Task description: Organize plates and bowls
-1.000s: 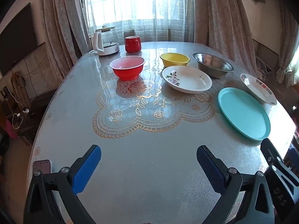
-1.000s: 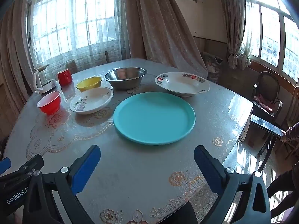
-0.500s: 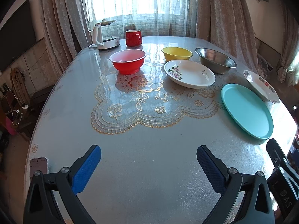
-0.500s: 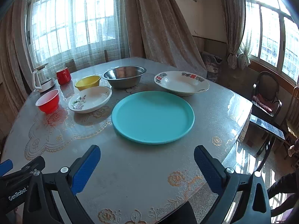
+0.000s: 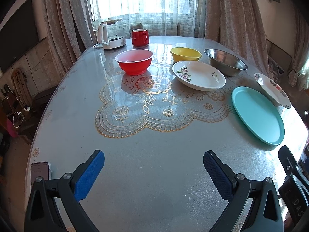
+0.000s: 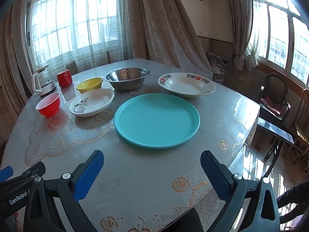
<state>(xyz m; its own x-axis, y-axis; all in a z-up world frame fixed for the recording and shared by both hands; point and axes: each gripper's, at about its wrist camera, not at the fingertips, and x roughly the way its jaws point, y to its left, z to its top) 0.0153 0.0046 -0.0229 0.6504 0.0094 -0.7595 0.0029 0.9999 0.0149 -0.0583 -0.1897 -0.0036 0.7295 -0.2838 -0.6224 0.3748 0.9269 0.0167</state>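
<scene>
On the round table stand a red bowl (image 5: 134, 61), a yellow bowl (image 5: 185, 54), a steel bowl (image 5: 225, 61), a white floral plate (image 5: 199, 75), a teal plate (image 5: 257, 114) and a white plate with red marks (image 5: 272, 89). The right wrist view shows them too: red bowl (image 6: 48, 104), yellow bowl (image 6: 89, 85), steel bowl (image 6: 127, 78), floral plate (image 6: 91, 101), teal plate (image 6: 156, 119), red-marked plate (image 6: 186, 84). My left gripper (image 5: 153, 172) is open and empty above the near table. My right gripper (image 6: 151, 171) is open and empty just short of the teal plate.
A white kettle (image 5: 111, 34) and a red mug (image 5: 140, 37) stand at the far edge. A phone (image 5: 39, 172) lies at the near left edge. A lace mat (image 5: 146, 106) covers the table's middle. A chair (image 6: 274, 100) stands right of the table.
Both grippers have drawn back and risen slightly; the dishes sit a little farther away in both views. Nothing on the table has moved, and both grippers stay open.
</scene>
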